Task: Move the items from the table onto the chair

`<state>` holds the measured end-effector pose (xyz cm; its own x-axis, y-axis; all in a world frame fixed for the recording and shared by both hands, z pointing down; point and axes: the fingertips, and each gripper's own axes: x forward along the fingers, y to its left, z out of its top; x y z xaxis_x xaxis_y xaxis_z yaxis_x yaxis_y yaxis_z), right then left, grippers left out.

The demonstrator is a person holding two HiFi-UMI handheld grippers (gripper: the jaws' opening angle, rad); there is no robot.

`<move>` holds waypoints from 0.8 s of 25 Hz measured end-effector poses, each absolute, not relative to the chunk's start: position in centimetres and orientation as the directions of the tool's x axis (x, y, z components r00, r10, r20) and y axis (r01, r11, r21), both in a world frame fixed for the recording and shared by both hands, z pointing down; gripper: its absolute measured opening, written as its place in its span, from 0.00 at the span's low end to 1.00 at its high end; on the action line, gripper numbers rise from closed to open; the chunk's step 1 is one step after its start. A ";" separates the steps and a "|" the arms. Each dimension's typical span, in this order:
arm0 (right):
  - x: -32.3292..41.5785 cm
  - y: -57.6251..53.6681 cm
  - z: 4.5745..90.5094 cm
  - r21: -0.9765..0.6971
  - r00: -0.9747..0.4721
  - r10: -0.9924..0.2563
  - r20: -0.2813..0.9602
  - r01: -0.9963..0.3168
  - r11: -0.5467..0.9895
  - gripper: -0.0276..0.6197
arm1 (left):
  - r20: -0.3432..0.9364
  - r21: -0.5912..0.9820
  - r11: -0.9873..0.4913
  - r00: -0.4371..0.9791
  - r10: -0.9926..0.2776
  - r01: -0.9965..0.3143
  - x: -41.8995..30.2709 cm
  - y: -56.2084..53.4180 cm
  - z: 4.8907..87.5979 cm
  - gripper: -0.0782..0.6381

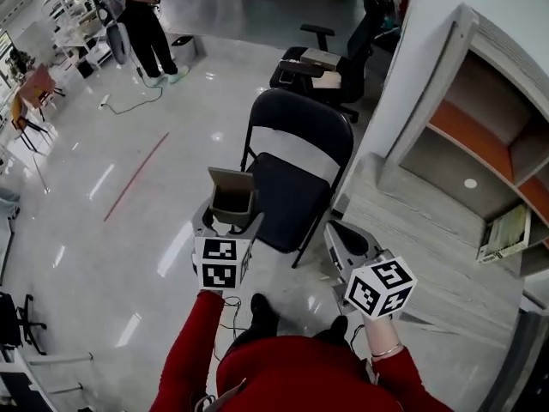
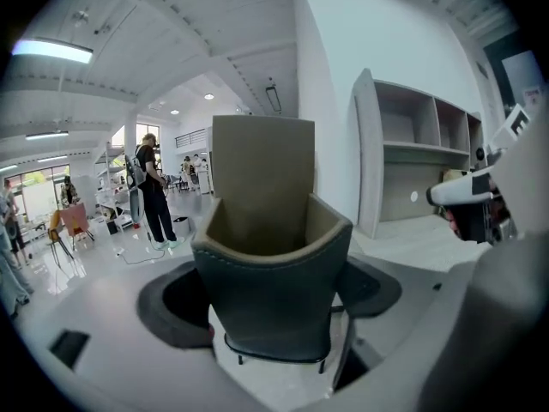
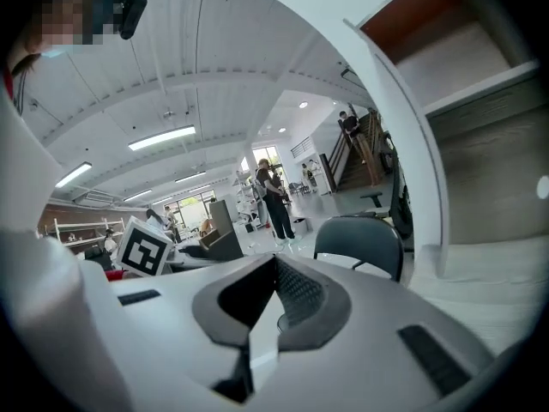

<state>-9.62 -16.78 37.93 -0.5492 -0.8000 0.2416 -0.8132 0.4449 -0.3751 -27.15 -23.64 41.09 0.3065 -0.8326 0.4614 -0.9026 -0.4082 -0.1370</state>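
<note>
Grey stitched, tan-lined box [image 2: 270, 290] clamped between wide jaws of left gripper [image 1: 230, 220]; right gripper [image 3: 273, 303] jaws closed, empty.

red long sleeves [image 1: 193, 350] fill the lower centre of the head view, with a thin bracelet [image 1: 385, 350] at the right wrist and black shoes [image 1: 262, 312]. the left gripper [image 1: 230, 223] and right gripper [image 1: 346, 245] are pale grey, each with a white cube [image 1: 222, 262] bearing black square markers.
</note>
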 end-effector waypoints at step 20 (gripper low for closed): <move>-17.8 -28.8 41.8 -0.424 -0.393 -0.862 0.320 -0.873 0.241 0.06 | 0.521 -0.041 -0.506 0.414 -0.747 -0.862 -33.4 -37.1 46.6 0.73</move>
<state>-17.82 -28.85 41.78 -0.3932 -0.8620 0.3199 -0.8731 0.2409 -0.4238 -33.44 -37.08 46.65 0.4139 -0.7468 0.5206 -0.8615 -0.5061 -0.0410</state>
